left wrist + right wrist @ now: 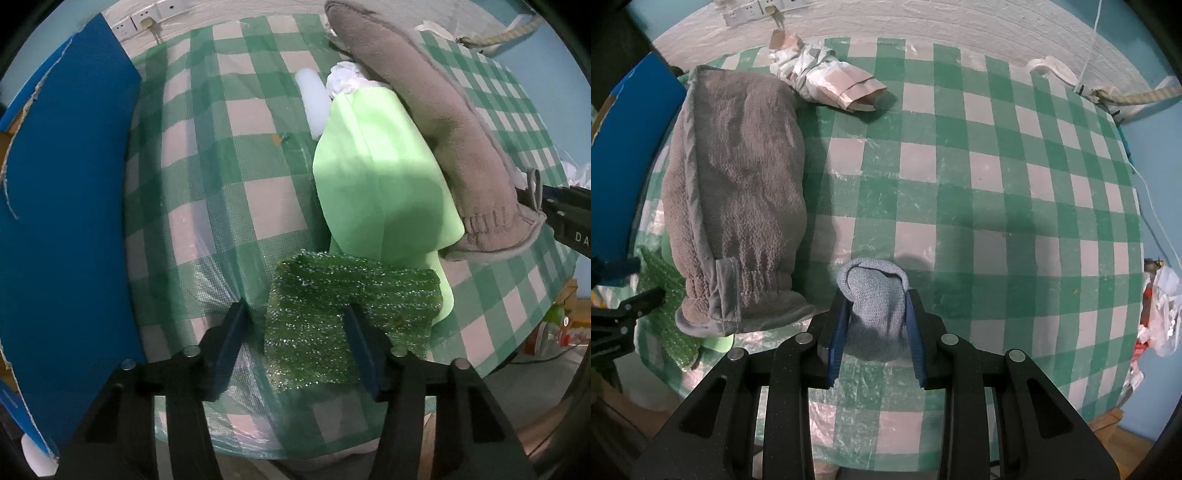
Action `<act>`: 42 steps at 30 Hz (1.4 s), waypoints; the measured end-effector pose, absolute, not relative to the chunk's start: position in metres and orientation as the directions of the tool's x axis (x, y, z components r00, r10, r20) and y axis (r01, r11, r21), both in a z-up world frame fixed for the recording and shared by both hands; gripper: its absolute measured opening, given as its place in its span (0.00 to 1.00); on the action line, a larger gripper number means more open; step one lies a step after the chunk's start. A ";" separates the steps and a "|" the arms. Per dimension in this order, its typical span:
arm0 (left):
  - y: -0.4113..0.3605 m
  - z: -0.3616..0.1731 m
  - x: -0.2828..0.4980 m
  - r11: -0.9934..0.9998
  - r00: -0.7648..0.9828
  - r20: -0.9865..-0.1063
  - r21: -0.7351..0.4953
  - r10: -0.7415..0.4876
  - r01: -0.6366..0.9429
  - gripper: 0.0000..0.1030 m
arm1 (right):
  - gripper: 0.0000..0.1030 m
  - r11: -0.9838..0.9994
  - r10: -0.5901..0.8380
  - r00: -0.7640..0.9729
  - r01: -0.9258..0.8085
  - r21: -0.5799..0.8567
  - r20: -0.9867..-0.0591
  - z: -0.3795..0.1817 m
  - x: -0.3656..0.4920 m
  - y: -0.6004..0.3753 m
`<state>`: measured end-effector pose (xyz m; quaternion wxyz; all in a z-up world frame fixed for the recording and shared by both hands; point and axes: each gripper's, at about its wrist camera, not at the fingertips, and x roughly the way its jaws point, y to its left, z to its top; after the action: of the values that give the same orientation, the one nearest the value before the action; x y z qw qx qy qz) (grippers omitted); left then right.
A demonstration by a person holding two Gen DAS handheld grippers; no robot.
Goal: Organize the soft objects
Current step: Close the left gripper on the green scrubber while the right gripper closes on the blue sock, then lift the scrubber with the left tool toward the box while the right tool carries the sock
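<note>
In the left wrist view my left gripper (293, 317) is open, its jaws standing either side of the near part of a dark green glittery scouring cloth (343, 306) on the checked tablecloth (221, 177). Behind it lies a light green foam piece (380, 177), with a grey plush mitt (436, 110) on top. In the right wrist view my right gripper (875, 302) is shut on a rolled blue-grey knit cloth (877, 306), held just above the table. The grey mitt (735, 199) lies to its left.
A blue cardboard box (62, 206) stands at the left. A white foam piece (314, 99) and white crumpled cloth (343, 79) lie behind the green foam. A folded patterned cloth bundle (827, 79) lies at the back. Straps (1100, 92) and wall sockets (757, 11) are beyond the table.
</note>
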<state>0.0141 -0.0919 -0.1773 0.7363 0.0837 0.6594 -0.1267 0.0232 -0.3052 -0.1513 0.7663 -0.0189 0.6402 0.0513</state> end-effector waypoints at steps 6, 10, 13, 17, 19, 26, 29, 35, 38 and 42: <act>-0.077 -0.168 0.009 0.960 0.134 -0.989 -0.016 -0.055 0.280 0.24 | 0.28 0.994 0.047 0.183 -0.105 0.028 -0.982 -0.148 0.023 -0.303; -0.061 -0.158 0.011 0.959 0.134 -0.987 -0.055 -0.095 0.277 0.12 | 0.28 0.994 0.045 0.189 -0.106 0.025 -0.981 -0.146 0.025 -0.302; -0.059 -0.152 0.012 0.955 0.145 -0.984 -0.060 -0.105 0.291 0.12 | 0.28 0.994 0.045 0.195 -0.108 0.024 -0.980 -0.143 0.025 -0.301; -0.056 -0.147 0.012 0.954 0.142 -0.983 -0.070 -0.116 0.292 0.13 | 0.28 0.994 0.045 0.202 -0.108 0.024 -0.978 -0.140 0.024 -0.300; -0.058 -0.147 0.012 0.956 0.145 -0.982 -0.075 -0.121 0.285 0.22 | 0.28 0.994 0.044 0.204 -0.108 0.023 -0.978 -0.139 0.022 -0.300; -0.071 -0.139 0.025 0.950 0.218 -0.962 -0.092 -0.162 0.298 0.60 | 0.28 0.994 0.042 0.201 -0.103 0.022 -0.979 -0.139 0.021 -0.302; -0.078 -0.141 0.027 0.937 0.234 -0.956 -0.093 -0.179 0.336 0.66 | 0.28 0.995 0.044 0.201 -0.102 0.024 -0.979 -0.140 0.023 -0.304; -0.082 -0.149 0.034 0.921 0.213 -0.956 -0.112 -0.202 0.374 0.66 | 0.28 0.995 0.049 0.202 -0.096 0.030 -0.978 -0.139 0.025 -0.309; -0.087 -0.155 0.035 0.916 0.190 -0.958 -0.129 -0.214 0.380 0.66 | 0.28 0.995 0.051 0.203 -0.093 0.032 -0.978 -0.140 0.025 -0.311; -0.087 -0.156 0.032 0.907 0.163 -0.956 -0.166 -0.244 0.386 0.65 | 0.28 0.995 0.051 0.203 -0.089 0.033 -0.978 -0.140 0.025 -0.314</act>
<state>0.0320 -0.0865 -0.1561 0.7603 0.0580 0.6130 -0.2072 0.0250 -0.3137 -0.1397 0.7754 -0.0152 0.6296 0.0453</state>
